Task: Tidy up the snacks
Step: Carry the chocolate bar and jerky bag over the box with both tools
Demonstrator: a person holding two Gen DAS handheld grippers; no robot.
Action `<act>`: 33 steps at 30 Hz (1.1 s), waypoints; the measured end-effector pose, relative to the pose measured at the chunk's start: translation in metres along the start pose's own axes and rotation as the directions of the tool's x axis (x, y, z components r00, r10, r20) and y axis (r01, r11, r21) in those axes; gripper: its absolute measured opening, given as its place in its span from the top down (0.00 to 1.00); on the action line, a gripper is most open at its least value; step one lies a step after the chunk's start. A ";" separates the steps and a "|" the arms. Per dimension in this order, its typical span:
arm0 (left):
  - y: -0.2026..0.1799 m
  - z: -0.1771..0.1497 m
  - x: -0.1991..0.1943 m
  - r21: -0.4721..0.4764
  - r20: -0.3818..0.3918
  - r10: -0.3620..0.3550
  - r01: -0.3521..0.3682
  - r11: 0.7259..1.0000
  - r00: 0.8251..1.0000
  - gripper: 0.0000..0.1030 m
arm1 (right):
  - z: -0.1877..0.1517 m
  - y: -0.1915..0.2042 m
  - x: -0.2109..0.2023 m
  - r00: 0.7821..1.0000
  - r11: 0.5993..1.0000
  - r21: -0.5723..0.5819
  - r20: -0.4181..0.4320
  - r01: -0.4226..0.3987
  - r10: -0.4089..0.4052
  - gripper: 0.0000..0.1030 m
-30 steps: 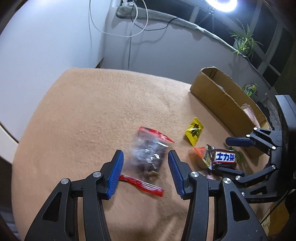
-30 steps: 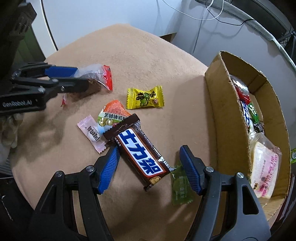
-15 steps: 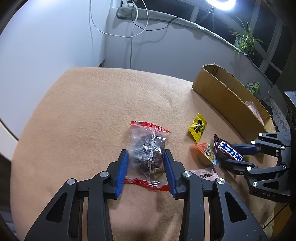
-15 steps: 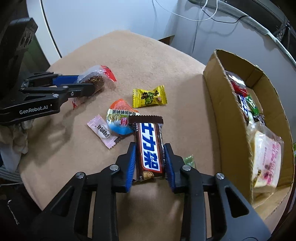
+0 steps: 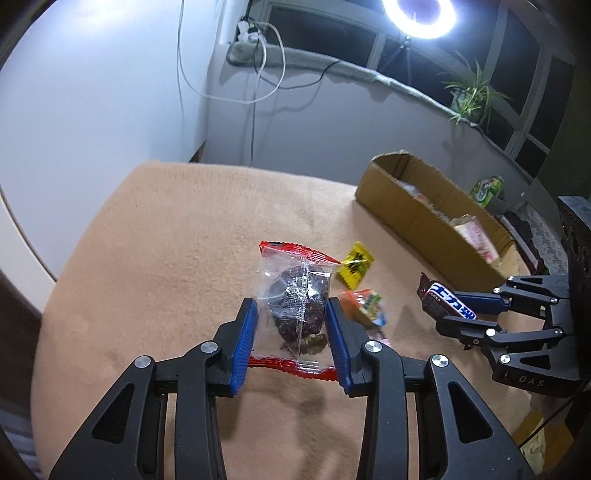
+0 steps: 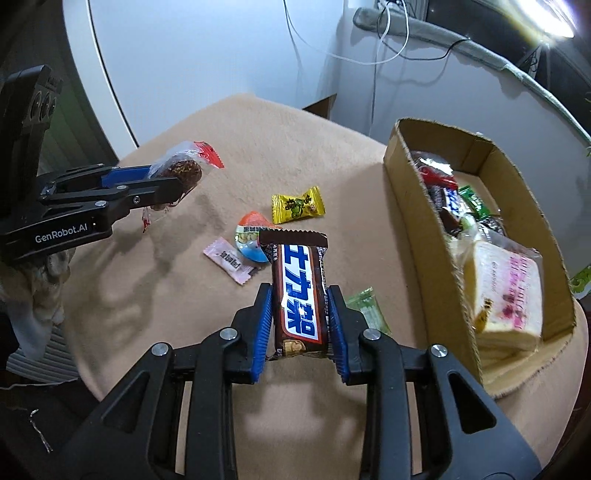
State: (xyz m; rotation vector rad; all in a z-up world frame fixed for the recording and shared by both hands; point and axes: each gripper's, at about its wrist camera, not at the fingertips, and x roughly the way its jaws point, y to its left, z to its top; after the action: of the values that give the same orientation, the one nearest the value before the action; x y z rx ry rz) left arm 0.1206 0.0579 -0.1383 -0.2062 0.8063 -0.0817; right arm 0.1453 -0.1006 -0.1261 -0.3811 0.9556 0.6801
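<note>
We are clamping our left gripper (image 5: 290,332) on a clear snack packet (image 5: 297,299) with red crimped ends and a dark filling; the blue pads are pressing its sides, and in the right wrist view it is hanging clear of the cloth. Our right gripper (image 6: 300,325) is squeezing a brown chocolate bar (image 6: 299,291) with a blue-and-white label, its jaws narrowed onto the wrapper and the bar pointing away from us, lifted off the surface.

Below and between the two grippers we are seeing loose snacks lying on the tan cloth-covered table (image 6: 295,147): a yellow candy (image 6: 298,205), an orange-and-blue packet (image 6: 251,236) touching a pink wrapper (image 6: 229,260), and a green packet (image 6: 367,310) just beside our right jaw.

To the right a cardboard box (image 6: 417,206) is sitting on the cloth, already holding several snacks, among them a wrapped sandwich (image 6: 506,291). Beyond, we are facing a white wall with dangling cables (image 5: 258,74), a ring light (image 5: 421,14) and a potted plant (image 5: 472,96) on the windowsill.
</note>
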 end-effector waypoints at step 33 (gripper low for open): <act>-0.093 0.024 -0.050 0.150 0.151 -0.134 0.111 0.982 0.980 0.65 | -0.010 -0.049 -0.092 0.980 0.990 0.134 0.183 0.050 -0.074 0.71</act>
State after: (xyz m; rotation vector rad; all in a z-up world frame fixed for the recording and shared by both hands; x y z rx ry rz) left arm 0.1037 -0.0215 -0.0668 -0.1268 0.6243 -0.2350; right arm 0.1364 -0.1758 -0.0535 -0.2273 0.8004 0.5832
